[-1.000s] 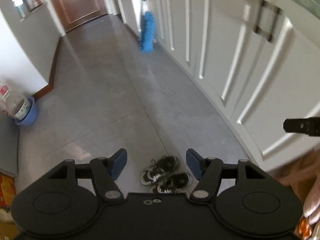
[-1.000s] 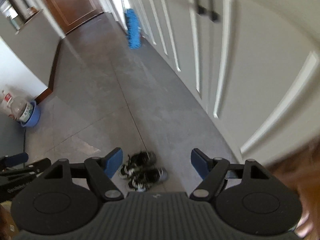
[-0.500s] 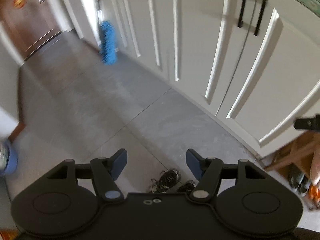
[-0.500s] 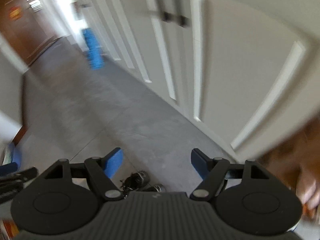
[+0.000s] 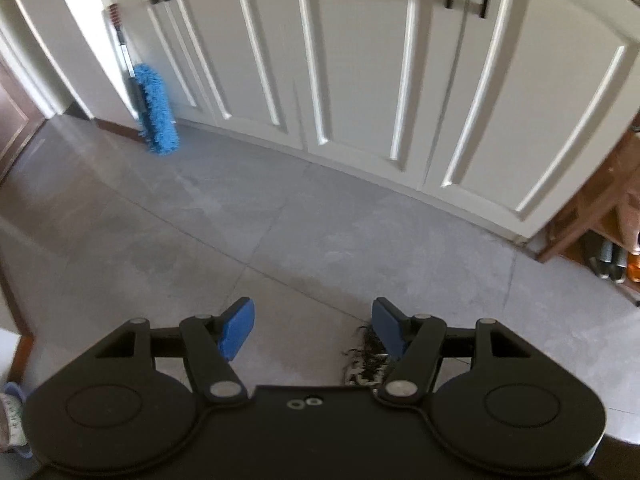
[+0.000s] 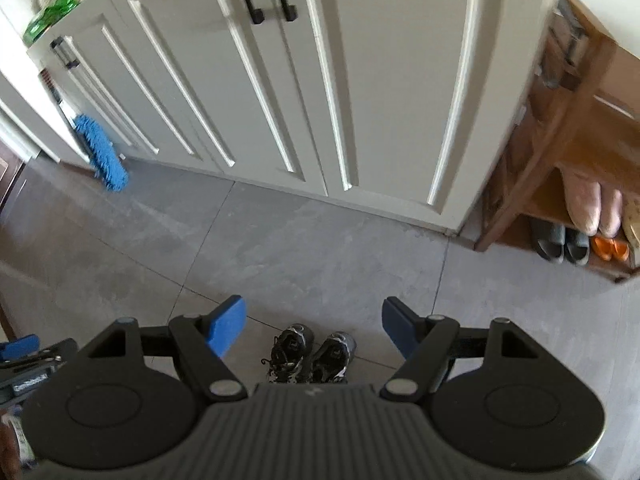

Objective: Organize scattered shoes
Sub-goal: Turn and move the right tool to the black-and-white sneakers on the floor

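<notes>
So the pair of black-and-white sneakers [image 6: 310, 354] is sitting side by side on the grey tile floor [image 6: 280, 248], toes pointing toward the cabinets, right down at 6 o'clock in the right wrist view and showing in the gap of the right gripper [image 6: 313, 322]; that gripper has its blue pads spread wide with nothing between them, hanging above the shoes and not touching them; in the left wrist view you only catch a scrap of one sneaker [image 5: 366, 364], laces and all, tucked behind the right-hand pad at about 5 o'clock; the left gripper [image 5: 313, 325] is spread wide too, nothing held, only bare tile between the pads; the tip of the left gripper also pokes into the right view at 9 o'clock; going outward, a run of white panelled cabinet doors [image 6: 280, 80] with black handles fills 12 o'clock in both views; a blue fluffy mop [image 5: 158, 114] leans against the doors at roughly 10 o'clock; over at 3 o'clock there's a wooden shoe rack [image 6: 560, 152] beside the end of the cabinets, well apart from the sneakers, with pink slippers [image 6: 592, 206] on an upper shelf, grey slippers [image 6: 560, 242] below them and something orange [image 6: 610, 247] just beside those; can't tell what the orange pair is exactly, too blurry
</notes>
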`<state>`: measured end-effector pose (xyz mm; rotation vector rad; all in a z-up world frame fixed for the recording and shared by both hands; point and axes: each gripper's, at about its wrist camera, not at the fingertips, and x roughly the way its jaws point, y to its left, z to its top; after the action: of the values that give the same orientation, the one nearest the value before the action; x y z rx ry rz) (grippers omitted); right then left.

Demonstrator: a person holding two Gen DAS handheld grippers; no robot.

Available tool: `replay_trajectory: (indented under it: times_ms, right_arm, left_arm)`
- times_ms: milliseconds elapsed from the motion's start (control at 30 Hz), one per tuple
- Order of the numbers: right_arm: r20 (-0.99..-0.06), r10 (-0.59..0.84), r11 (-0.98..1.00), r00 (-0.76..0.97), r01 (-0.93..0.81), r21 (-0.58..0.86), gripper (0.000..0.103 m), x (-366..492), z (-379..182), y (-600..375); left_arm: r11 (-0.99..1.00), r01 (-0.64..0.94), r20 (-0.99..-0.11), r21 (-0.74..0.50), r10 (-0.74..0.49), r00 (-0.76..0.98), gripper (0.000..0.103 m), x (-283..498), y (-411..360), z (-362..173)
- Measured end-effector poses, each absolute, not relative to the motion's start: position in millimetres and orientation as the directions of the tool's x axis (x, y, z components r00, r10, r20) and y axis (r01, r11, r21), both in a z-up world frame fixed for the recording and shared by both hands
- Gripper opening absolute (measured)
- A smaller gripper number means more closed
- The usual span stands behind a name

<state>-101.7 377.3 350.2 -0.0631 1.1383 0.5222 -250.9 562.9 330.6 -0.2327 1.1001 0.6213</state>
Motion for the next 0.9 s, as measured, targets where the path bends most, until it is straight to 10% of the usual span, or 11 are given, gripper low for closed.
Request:
replay_trajectory:
  times_ms: [900]
  right_arm:
    - [-0.9,0.373,0.851,0.225,-0.47,0.235,0.08,-55.1,322.4,342.6]
  left_arm:
    - [0.793,-0.592,-0.905,0.147,0.349,0.242,0.065,-207.4,548.8,325.3]
